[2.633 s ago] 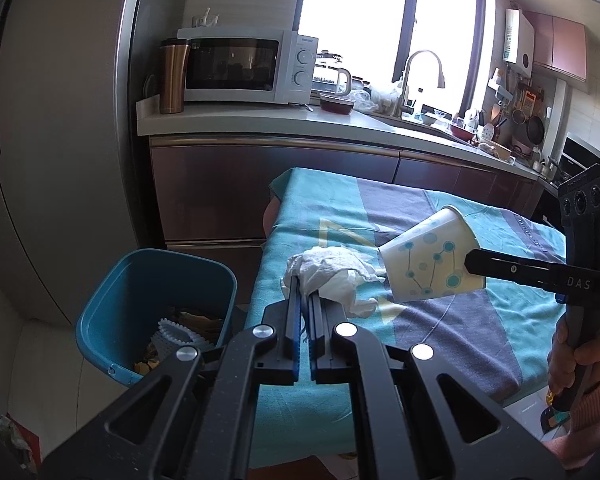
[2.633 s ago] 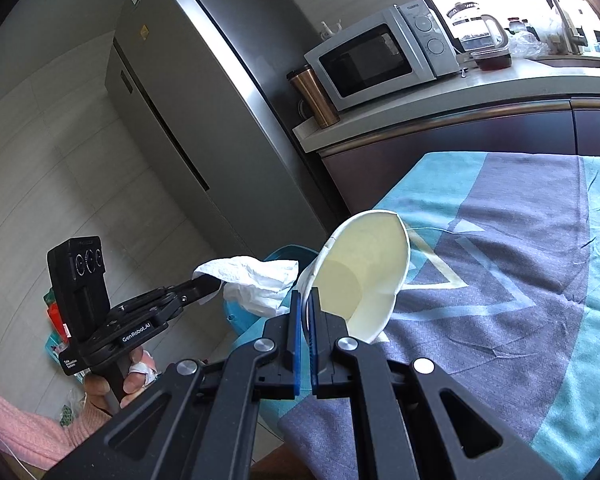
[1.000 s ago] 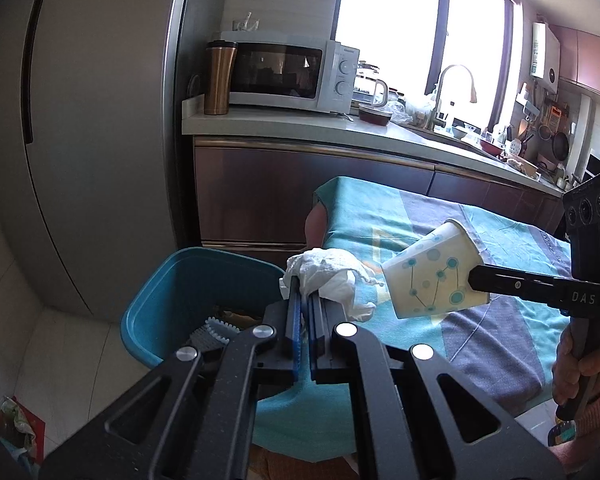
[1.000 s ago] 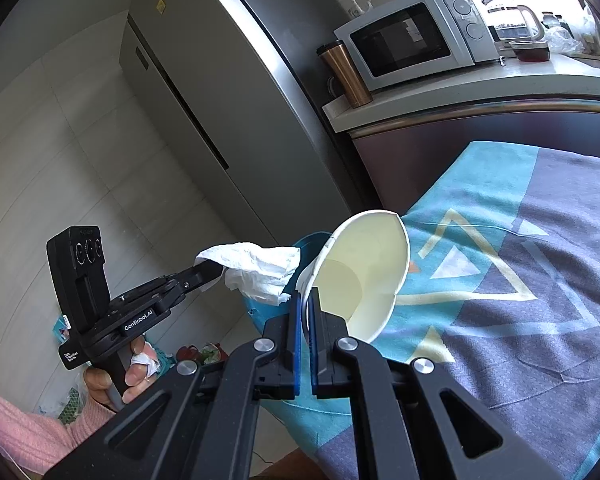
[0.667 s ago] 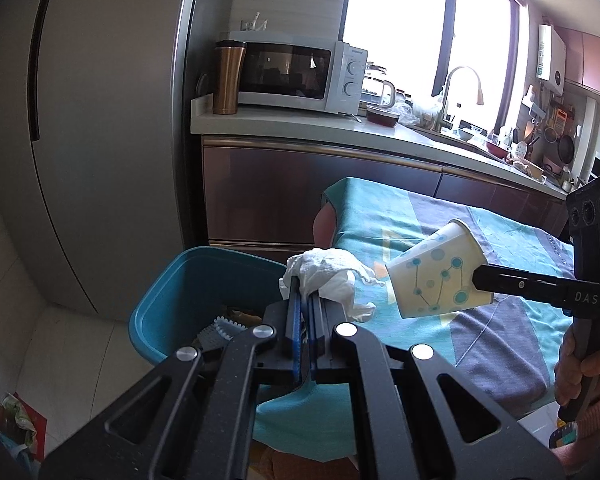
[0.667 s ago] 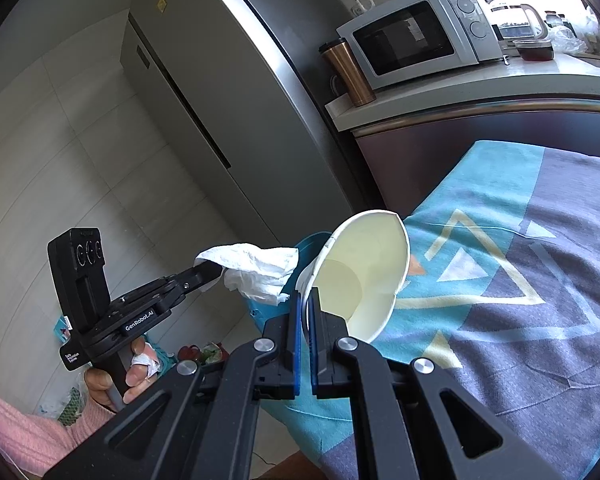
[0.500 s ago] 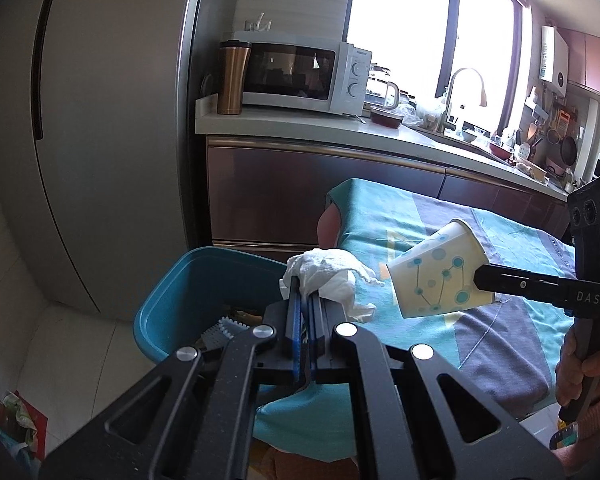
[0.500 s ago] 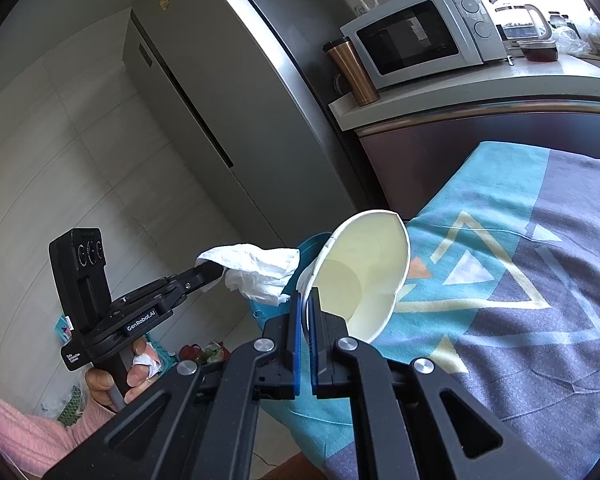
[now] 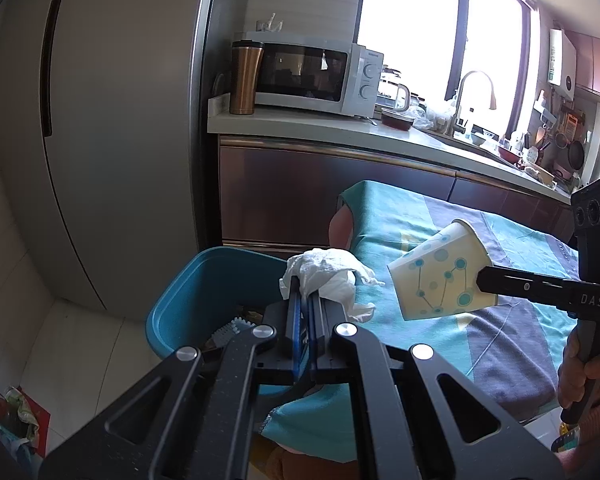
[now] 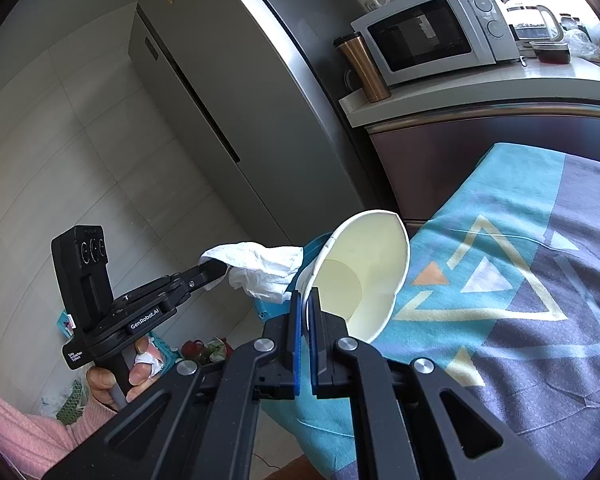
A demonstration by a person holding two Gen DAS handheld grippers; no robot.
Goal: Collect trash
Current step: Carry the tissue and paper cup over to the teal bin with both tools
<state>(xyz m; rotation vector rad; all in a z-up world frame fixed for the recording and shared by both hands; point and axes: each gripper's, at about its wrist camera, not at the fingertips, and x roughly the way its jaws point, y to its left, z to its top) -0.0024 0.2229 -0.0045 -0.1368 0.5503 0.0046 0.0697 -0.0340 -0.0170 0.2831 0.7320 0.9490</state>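
Crumpled tissue (image 9: 326,276) pinched in the left gripper (image 9: 305,308), hanging just over the near rim of the blue bin (image 9: 188,300). Paper cup (image 9: 440,276) clamped by its wall in the right gripper (image 10: 305,316), tilted, beside the bin and above the tablecloth (image 9: 512,332). Likely to miss if released here: cup short of the bin, apt to drop onto cloth or floor. Both grippers angled downward toward the bin.
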